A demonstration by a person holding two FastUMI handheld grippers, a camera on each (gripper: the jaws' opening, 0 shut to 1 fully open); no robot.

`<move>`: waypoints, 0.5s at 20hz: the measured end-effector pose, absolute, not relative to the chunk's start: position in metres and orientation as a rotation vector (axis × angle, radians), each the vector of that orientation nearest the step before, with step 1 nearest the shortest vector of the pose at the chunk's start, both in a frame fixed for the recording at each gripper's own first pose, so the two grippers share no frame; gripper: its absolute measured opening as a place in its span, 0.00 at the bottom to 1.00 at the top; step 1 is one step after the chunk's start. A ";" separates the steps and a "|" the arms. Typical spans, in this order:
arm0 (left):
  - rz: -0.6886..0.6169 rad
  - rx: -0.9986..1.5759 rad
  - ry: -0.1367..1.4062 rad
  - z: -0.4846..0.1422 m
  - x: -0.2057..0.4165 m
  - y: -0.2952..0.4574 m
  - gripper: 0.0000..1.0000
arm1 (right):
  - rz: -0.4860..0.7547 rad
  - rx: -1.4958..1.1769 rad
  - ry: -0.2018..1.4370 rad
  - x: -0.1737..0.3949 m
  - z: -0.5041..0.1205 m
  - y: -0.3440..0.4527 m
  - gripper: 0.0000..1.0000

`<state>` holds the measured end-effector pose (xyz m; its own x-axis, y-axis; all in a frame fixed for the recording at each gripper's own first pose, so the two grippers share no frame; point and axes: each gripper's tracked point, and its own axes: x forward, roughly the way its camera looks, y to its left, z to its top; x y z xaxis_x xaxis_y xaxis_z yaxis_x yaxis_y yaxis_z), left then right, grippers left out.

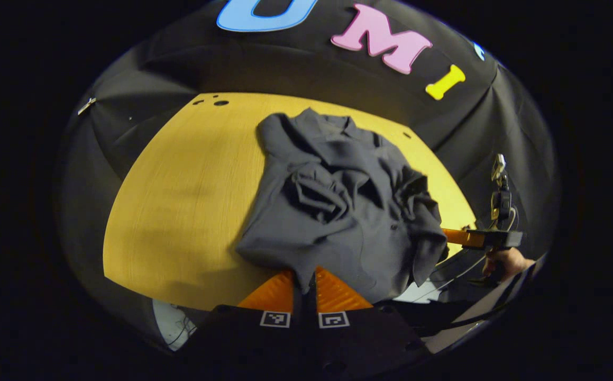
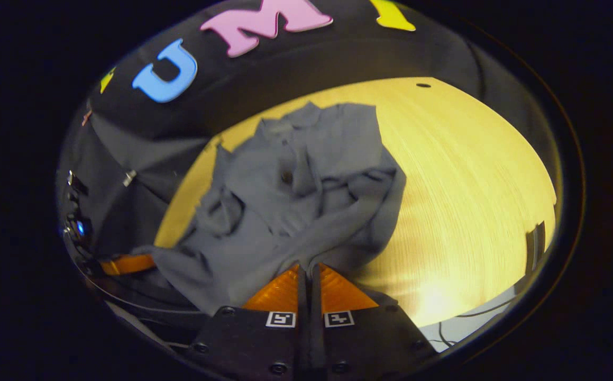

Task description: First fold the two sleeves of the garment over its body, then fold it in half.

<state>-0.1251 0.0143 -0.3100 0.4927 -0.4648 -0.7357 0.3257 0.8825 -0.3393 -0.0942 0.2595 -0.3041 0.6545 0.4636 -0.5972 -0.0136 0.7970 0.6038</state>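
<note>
Nearest me, my left gripper (image 1: pixel 304 280) has its fingers pressed together with the hem of the grey garment (image 1: pixel 338 206) pinched between them, right at the table's front edge. My right gripper (image 2: pixel 309 278) looks the same in the right gripper view: fingers closed to a slit over the hem at the other lower corner. Beyond the fingertips, the garment lies on the yellow table (image 1: pixel 179 211), collar toward the far wall. Both sleeves (image 1: pixel 317 190) look bunched over the body, so I judge the sleeve folds done, roughly. The fold in half is what remains, and I appear set to start it.
</note>
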 end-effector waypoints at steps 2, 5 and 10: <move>-0.496 -0.202 0.857 -0.282 -0.094 0.004 0.05 | 0.298 0.645 0.719 -0.063 -0.275 0.257 0.05; -0.506 -0.238 0.750 -0.259 -0.039 -0.012 0.05 | 0.272 0.731 0.641 -0.022 -0.259 0.252 0.05; -0.482 -0.241 0.628 -0.245 0.059 -0.030 0.05 | 0.206 0.803 0.518 0.054 -0.243 0.235 0.05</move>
